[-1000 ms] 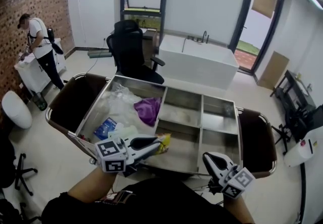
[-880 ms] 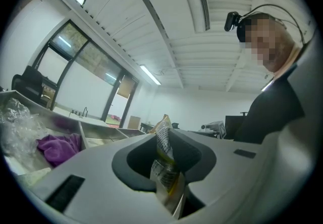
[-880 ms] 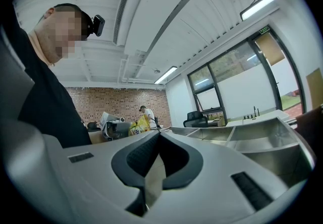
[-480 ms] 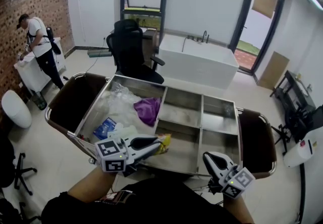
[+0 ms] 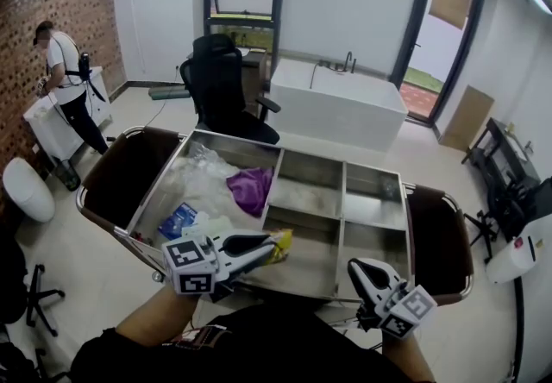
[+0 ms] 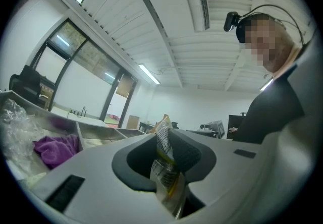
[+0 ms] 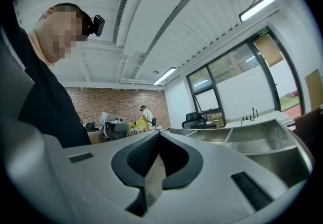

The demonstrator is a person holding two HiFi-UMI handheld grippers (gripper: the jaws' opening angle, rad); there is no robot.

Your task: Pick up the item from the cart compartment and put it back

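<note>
My left gripper [image 5: 274,245] is shut on a yellow snack packet [image 5: 282,242], held over the front edge of the steel cart [image 5: 342,203], near its middle front compartment. In the left gripper view the crinkled packet [image 6: 164,163] stands upright between the dark pads [image 6: 187,153], its top sticking out past the tips. My right gripper [image 5: 355,270] hangs at the cart's front right corner, outside the rim, jaws together. In the right gripper view, my right gripper [image 7: 156,140] holds nothing, and the left gripper with the yellow packet [image 7: 136,126] shows far off.
The cart's big left compartment holds a purple cloth [image 5: 250,187], clear plastic bags [image 5: 200,172] and a blue packet [image 5: 179,219]. Brown bins [image 5: 129,174] hang at both ends. Beyond stand a black office chair [image 5: 220,84] and a white tub [image 5: 341,105]. A person [image 5: 65,84] works far left.
Both grippers and the packet stay where they were. Only the person at the far left has shifted a little.
</note>
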